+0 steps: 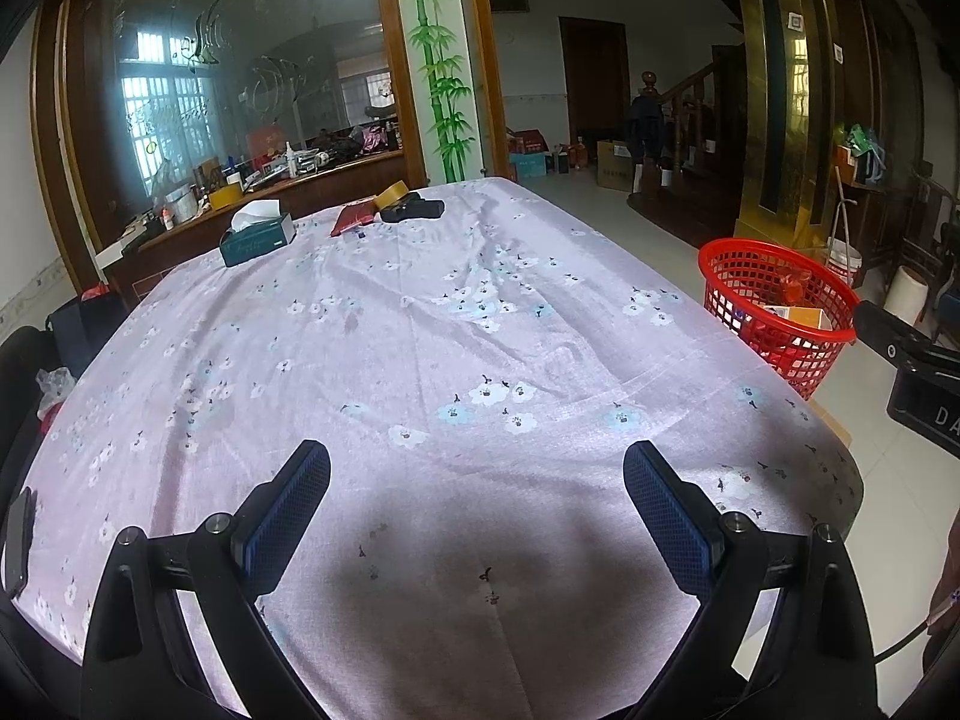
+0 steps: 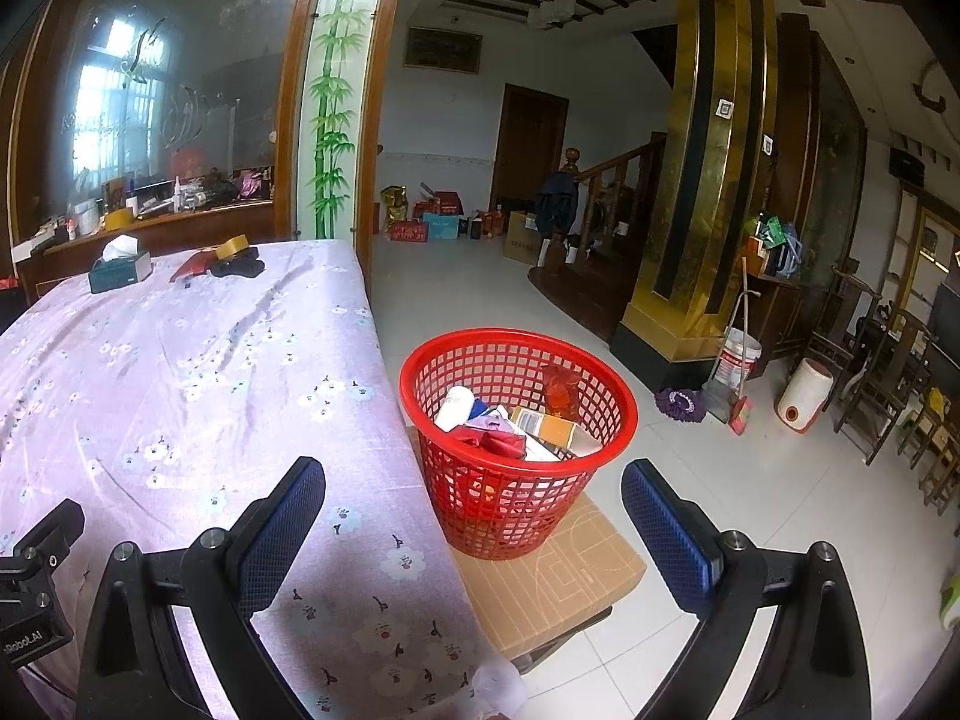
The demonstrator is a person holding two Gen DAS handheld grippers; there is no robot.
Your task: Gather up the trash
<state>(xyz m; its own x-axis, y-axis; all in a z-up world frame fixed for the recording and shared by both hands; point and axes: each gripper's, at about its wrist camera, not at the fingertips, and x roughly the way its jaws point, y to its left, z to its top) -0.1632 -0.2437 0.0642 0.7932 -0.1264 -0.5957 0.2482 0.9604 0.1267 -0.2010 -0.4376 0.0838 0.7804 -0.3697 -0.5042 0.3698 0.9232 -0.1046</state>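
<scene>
Both the left gripper and the right gripper have their jaws wide and hold nothing. The left hangs over the bare near end of the bench, the right over the bench edge just beside the red basket. That basket stands on a cardboard box against the bench, probably for easy dropping, and already holds wrappers and cartons (hard to identify). Far beyond the basket, a tissue box, tape roll, red packet and dark item remain; whether these are trash I cannot tell.

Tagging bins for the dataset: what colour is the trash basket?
Red plastic lattice basket; clearest in the right wrist view.
</scene>
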